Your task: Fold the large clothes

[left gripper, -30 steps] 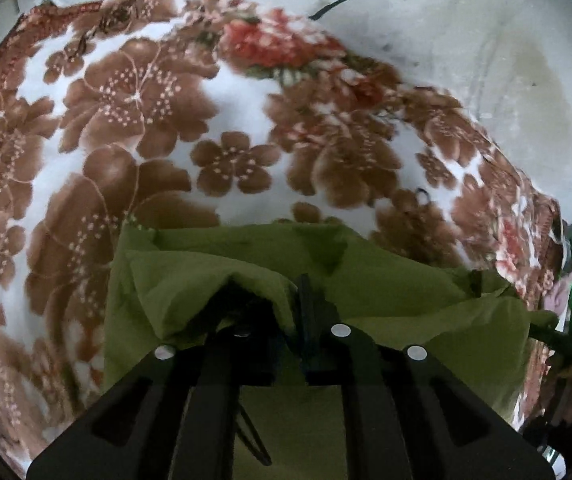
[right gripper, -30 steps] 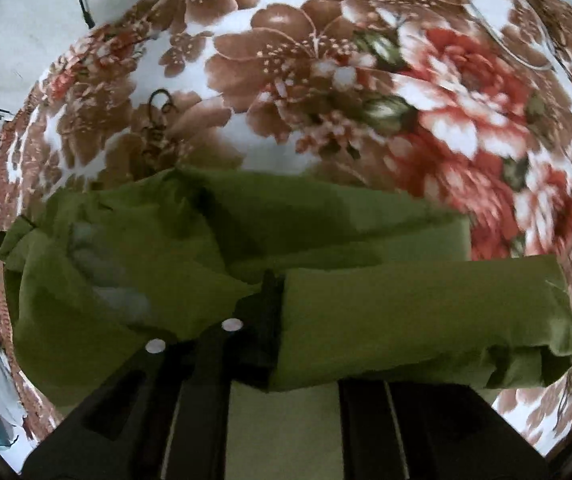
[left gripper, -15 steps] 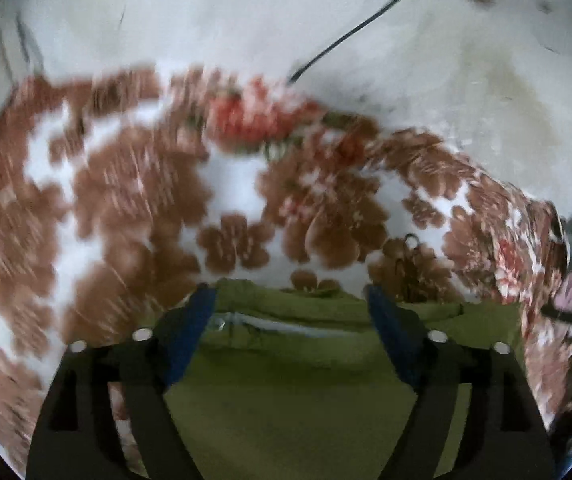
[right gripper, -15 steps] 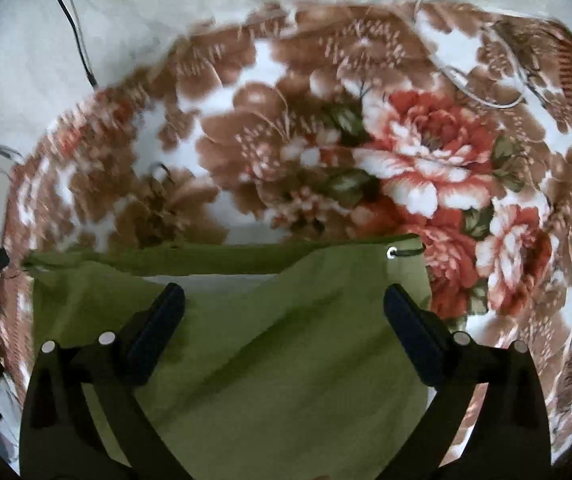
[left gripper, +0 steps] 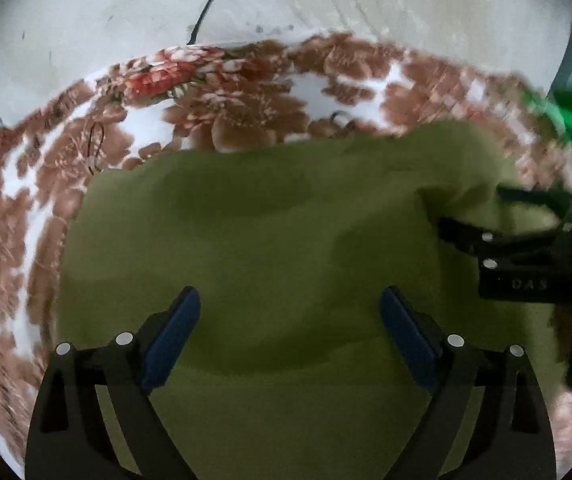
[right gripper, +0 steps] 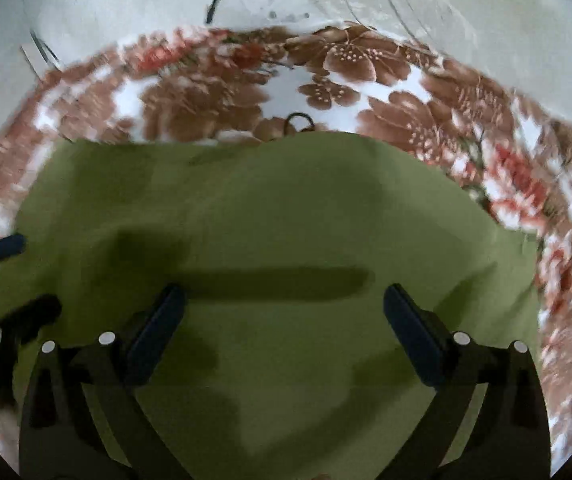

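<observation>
Now the next fold is best begun by seizing one edge of the green garment point(left gripper: 269, 248) at two well-spaced points, so that the cloth is lifted evenly and no crease is dragged in. The left gripper point(left gripper: 290, 320) has just been opened wide and nothing is held; the right gripper point(right gripper: 283, 320) likewise. The garment lies flat on the floral blanket point(left gripper: 237, 116), short of its far edge, spread beneath and ahead of both claws.

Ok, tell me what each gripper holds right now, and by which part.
Nothing. The left gripper and right gripper have just opened wide and hang over the green garment, pads clear of the cloth.
</observation>
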`<act>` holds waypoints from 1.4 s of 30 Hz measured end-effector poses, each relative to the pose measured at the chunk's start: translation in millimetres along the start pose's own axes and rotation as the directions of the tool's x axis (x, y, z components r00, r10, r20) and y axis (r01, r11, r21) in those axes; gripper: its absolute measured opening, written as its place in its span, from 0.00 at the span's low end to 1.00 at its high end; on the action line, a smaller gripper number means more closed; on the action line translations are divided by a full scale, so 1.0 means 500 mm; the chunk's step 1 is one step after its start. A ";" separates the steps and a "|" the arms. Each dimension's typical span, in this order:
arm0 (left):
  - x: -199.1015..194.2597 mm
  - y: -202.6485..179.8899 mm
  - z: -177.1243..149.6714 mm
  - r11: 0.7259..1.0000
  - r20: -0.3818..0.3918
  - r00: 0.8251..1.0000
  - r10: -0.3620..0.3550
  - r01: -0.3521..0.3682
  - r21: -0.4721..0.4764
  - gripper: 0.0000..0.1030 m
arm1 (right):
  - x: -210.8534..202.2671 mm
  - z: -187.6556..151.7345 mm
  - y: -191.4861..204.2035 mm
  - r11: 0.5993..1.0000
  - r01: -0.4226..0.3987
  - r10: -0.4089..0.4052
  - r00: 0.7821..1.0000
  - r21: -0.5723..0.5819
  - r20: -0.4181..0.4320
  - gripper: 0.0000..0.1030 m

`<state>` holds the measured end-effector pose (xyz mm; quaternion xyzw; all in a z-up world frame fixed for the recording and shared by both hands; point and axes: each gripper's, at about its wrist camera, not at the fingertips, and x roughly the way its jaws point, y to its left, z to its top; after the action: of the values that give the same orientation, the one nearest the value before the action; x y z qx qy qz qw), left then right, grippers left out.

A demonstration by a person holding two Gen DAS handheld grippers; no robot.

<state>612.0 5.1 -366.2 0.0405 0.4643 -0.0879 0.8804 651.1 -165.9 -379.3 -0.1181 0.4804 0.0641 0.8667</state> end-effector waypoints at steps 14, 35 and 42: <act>0.099 0.231 -0.007 0.975 -0.027 0.976 0.215 -0.216 -0.056 0.92 | 0.059 -0.024 -0.091 0.961 -0.030 0.071 0.987 -0.275 0.142 0.95; 0.026 -0.063 -0.097 0.999 0.050 0.999 0.006 -0.009 0.051 0.96 | -0.006 -0.141 -0.160 0.990 -0.019 0.016 1.000 0.136 0.021 0.95; 0.061 0.029 -0.071 0.993 0.059 0.996 0.061 -0.067 0.099 0.96 | 0.048 -0.159 -0.302 0.990 0.099 -0.097 0.995 0.101 -0.026 0.95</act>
<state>602.9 21.0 -411.5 0.0973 0.4330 -0.0842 0.8922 632.7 -332.6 -418.7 -0.0979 0.4859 -0.0042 0.8685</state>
